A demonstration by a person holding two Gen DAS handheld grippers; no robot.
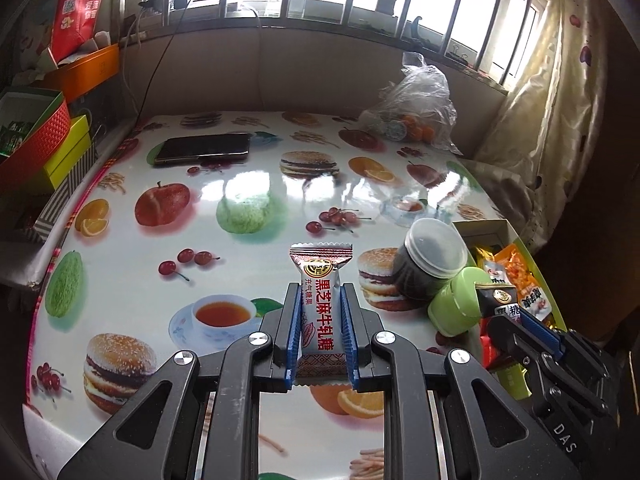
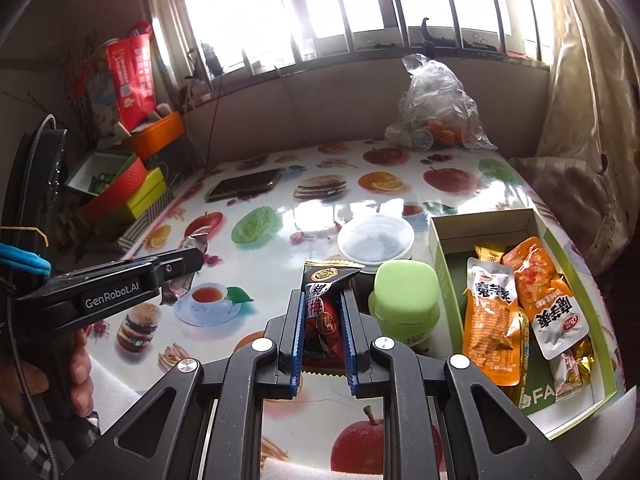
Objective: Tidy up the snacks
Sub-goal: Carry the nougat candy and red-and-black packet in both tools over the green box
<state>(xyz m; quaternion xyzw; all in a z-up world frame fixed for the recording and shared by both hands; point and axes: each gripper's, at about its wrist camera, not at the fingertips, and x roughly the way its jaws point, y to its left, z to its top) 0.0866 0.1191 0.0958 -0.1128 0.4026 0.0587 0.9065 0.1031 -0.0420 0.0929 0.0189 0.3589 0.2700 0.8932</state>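
A: Status of each tool?

B: My left tool (image 1: 320, 312) is clenched on the white sesame nougat bar (image 1: 322, 304), held above the counter (image 1: 240, 200). My right tool (image 2: 323, 320) is clamped on the black plum candy (image 2: 326, 308).

A: Next?

B: Probably the snack box (image 2: 444, 236) at right. I'd go over the green jar (image 2: 404, 300), one tool at a time, letting go low inside beside the orange packets (image 2: 490, 332).

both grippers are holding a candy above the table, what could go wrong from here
1. The left gripper and right gripper work close together, so they might bump.
2. The green container and clear-lidded jar stand beside the snack box; a swing toward it could topple them.
3. The white candy could slip out.
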